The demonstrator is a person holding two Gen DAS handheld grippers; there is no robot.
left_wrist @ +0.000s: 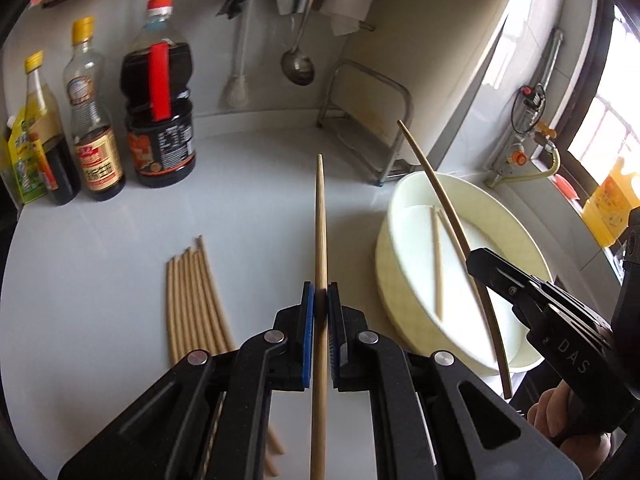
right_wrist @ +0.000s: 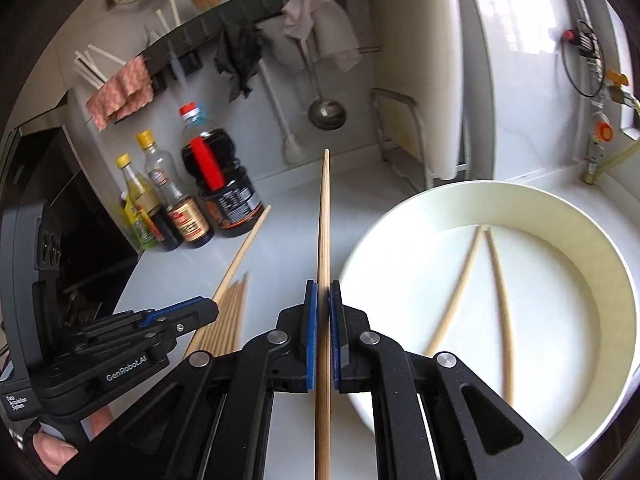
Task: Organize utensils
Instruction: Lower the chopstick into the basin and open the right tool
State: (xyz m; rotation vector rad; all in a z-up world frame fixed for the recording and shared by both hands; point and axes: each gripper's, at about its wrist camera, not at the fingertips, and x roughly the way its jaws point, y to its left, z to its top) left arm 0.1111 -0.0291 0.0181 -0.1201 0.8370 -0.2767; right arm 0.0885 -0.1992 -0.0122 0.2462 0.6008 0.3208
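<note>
Left gripper (left_wrist: 321, 300): jaws closed on one chopstick (left_wrist: 320, 264), pinched between the blue pads (left_wrist: 307, 320), shaft running forward past the fingertips and back under the body. Right gripper (right_wrist: 323, 300): same state, jaws clamped on a second chopstick (right_wrist: 323, 240), held along the finger axis.

All positions referenced to the white basin (right_wrist: 400, 248):
- Right gripper is held just left of the basin rim in its own view; from the left wrist view its fingers (left_wrist: 492, 268) are seen over the basin (left_wrist: 390, 248) with the gripped stick (left_wrist: 444, 200) crossing above it.
- Two chopsticks (right_wrist: 496, 280) are lying inside the basin, tips nearly meeting at the far side, spread apart toward the near side.
- Left gripper is held further left of the basin, above the white counter (left_wrist: 248, 184).
- A loose row of chopsticks (left_wrist: 196, 304) is laid flat on the counter, well left of the basin, roughly parallel.
- Sauce bottles (left_wrist: 160, 96) are stood at the far left against the wall.
- A ladle (left_wrist: 297, 64) is hung on the wall behind the basin, a metal rack (left_wrist: 368, 120) just behind the rim.
</note>
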